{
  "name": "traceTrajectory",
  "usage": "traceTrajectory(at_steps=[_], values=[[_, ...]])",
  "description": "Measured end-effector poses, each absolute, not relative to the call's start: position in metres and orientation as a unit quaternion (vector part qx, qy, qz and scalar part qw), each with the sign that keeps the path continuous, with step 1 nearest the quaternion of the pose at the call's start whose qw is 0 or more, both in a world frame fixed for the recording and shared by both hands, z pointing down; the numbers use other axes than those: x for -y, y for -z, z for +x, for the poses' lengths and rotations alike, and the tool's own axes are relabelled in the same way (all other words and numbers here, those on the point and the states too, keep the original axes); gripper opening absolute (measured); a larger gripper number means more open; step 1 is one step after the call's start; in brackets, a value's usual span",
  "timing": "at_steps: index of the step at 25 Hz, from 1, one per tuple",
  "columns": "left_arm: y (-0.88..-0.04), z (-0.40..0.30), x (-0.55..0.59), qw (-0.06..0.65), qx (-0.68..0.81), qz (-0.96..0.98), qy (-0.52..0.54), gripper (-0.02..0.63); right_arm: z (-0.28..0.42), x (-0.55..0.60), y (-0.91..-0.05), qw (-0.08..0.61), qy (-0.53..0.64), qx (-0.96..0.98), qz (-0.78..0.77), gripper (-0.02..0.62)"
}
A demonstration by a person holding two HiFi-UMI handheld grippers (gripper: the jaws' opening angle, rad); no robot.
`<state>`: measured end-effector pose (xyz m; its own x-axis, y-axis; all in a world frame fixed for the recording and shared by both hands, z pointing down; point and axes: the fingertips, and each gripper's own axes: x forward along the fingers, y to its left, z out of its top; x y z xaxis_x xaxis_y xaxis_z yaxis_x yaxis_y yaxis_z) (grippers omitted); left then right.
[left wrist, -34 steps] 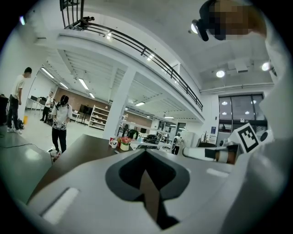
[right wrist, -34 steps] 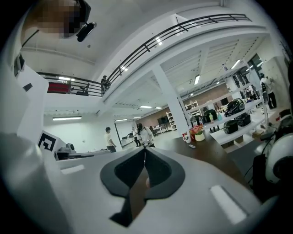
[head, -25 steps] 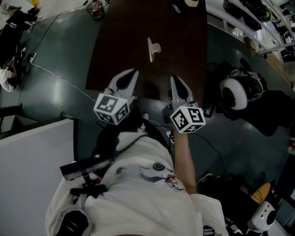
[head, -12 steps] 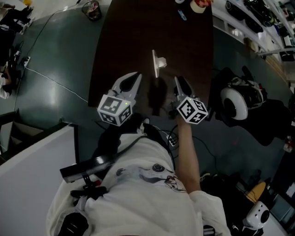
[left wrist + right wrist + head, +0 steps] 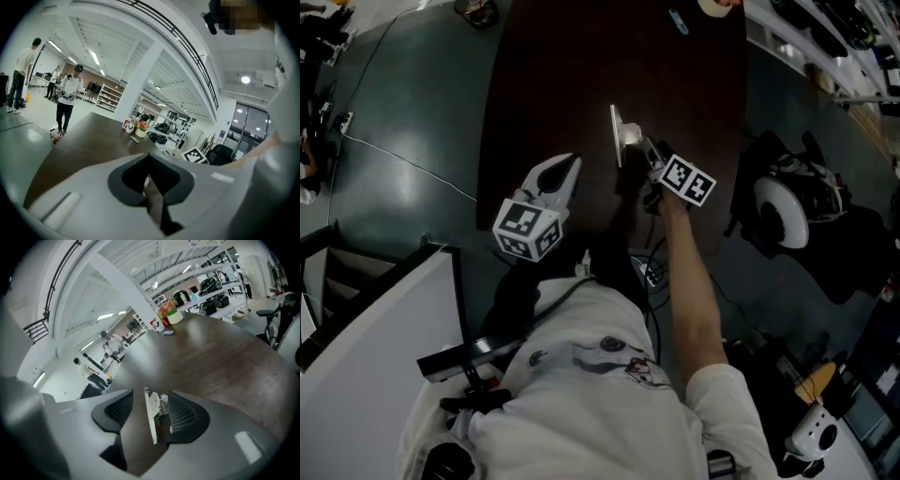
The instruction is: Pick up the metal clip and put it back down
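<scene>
So we're in a white short-sleeved T-shirt (image 5: 581,403) with a small cartoon-style print (image 5: 623,361) on the chest, dark lines with a dab of red in it. A thin black cable (image 5: 551,292) snakes across the front of the shirt, and a black bar (image 5: 461,354) with a little clamp under it sits lower on our left side. Our left gripper (image 5: 569,161) is a pale grey shell tapering to a point, with a dark spade-shaped recess. Its cube (image 5: 528,231) has white faces carrying black square markers.
</scene>
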<state>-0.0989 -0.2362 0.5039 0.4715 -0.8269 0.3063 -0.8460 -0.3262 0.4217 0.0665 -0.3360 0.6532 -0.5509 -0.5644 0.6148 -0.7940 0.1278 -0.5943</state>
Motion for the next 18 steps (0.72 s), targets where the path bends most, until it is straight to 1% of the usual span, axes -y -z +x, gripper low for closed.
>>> traceTrajectory(at_steps=[5,7,14,18], values=[[-0.515,-0.1,0.242,0.283,0.52,0.805,-0.031,-0.005,0.067,0.348,-0.703,0.152,-0.524,0.708,0.448,0.244],[-0.519,-0.102,0.245,0.288,0.523,0.802,-0.035,-0.005,0.065,0.351,-0.714,0.161,-0.534,0.706,0.436,0.249],[-0.531,-0.102,0.25,0.306,0.525,0.793,-0.043,-0.005,0.046,0.345,-0.733,0.231,-0.521,0.719,0.398,0.267],[-0.533,-0.103,0.253,0.311,0.525,0.791,-0.044,-0.003,0.041,0.342,-0.733,0.247,-0.511,0.72,0.399,0.265]])
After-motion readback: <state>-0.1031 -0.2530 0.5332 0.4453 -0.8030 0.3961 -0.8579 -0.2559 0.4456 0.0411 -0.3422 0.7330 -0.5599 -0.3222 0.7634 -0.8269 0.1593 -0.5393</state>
